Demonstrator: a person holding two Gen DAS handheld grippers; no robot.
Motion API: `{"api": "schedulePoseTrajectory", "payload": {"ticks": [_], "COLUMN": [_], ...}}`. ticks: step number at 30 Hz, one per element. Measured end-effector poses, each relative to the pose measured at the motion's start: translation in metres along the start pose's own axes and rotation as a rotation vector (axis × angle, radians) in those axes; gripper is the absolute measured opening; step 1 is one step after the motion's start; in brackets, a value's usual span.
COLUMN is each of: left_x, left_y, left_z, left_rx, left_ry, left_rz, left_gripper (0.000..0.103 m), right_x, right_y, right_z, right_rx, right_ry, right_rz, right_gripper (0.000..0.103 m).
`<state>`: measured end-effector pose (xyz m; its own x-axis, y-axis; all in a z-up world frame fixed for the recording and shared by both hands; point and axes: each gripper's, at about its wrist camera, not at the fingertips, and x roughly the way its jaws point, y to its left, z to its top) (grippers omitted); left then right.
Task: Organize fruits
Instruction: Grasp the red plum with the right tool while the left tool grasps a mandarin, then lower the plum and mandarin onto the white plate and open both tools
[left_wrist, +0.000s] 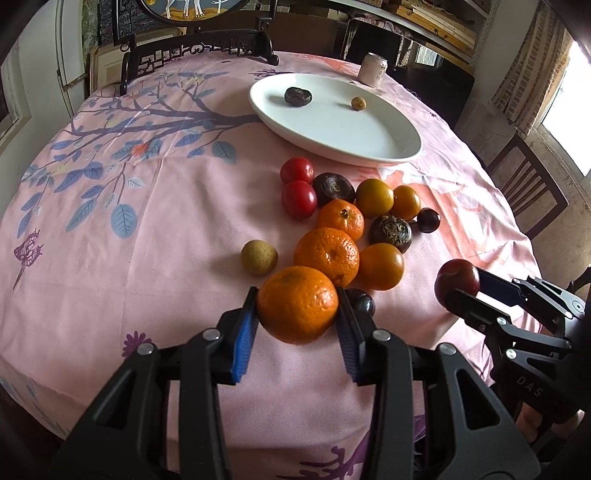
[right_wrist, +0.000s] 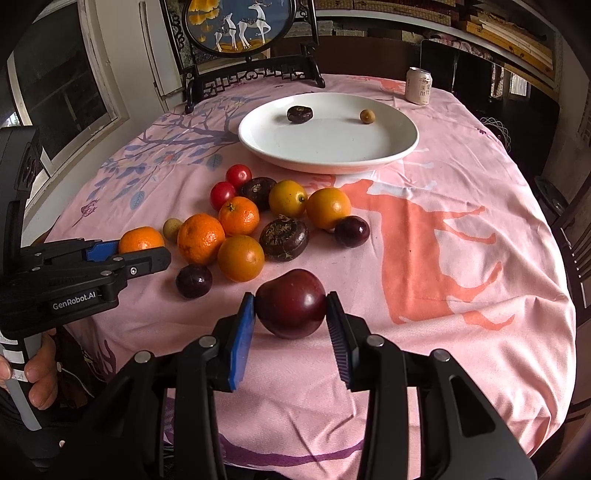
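nearest, the left claw (left_wrist: 297, 306) is clamped on a mandarin orange (left_wrist: 297, 304), its blue pads pressed to both flanks; no earlier view is given, so only the grip is told. the right claw (right_wrist: 290, 308) is clamped on a dark red plum (right_wrist: 290, 308), seen from the left wrist at the right edge. a hand (right_wrist: 35, 373) grips the left handle. just behind the held mandarin a small dark plum (left_wrist: 362, 302) lies on the pink cloth of the worktop (left_wrist: 147, 258). beyond it a loose cluster: two more mandarins (left_wrist: 327, 254), a smooth orange fruit (left_wrist: 380, 266), a pale longan (left_wrist: 259, 257) to the left, a brown water chestnut (left_wrist: 391, 232), two yellow-orange fruits (left_wrist: 375, 197), another dark plum (left_wrist: 428, 220), a second water chestnut (left_wrist: 333, 189) and two red cherry tomatoes (left_wrist: 297, 170). farther, a white oval plate (left_wrist: 351, 147) carries one water chestnut (left_wrist: 297, 96) and one longan (left_wrist: 358, 103), well apart. at the far edge stands a drink can (left_wrist: 373, 69), and a carved dark stand (right_wrist: 255, 74) with a deer picture
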<state>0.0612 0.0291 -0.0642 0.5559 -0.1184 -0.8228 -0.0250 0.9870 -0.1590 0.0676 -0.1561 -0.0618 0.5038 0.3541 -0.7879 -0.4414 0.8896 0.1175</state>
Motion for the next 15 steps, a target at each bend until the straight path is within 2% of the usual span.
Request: {"api": "schedulePoseTrajectory", "payload": {"ticks": [8,15], "left_x": [-0.006,-0.009], "left_y": [0.001,0.0], "left_z": [0.012,0.045], "left_rx": [0.005,0.027], "left_ry": [-0.024,-0.061], "left_rz": [-0.005,0.009], "left_gripper": [0.04,0.04], "right_x": [-0.003,-0.005], "right_y": [-0.001,-0.003], "right_z": [0.008,0.024], "right_rx": [0.021,0.018], "right_ry": [-0.022,-0.045], "right_rz": [0.009,-0.007], "right_gripper": [0.039,0.039]}}
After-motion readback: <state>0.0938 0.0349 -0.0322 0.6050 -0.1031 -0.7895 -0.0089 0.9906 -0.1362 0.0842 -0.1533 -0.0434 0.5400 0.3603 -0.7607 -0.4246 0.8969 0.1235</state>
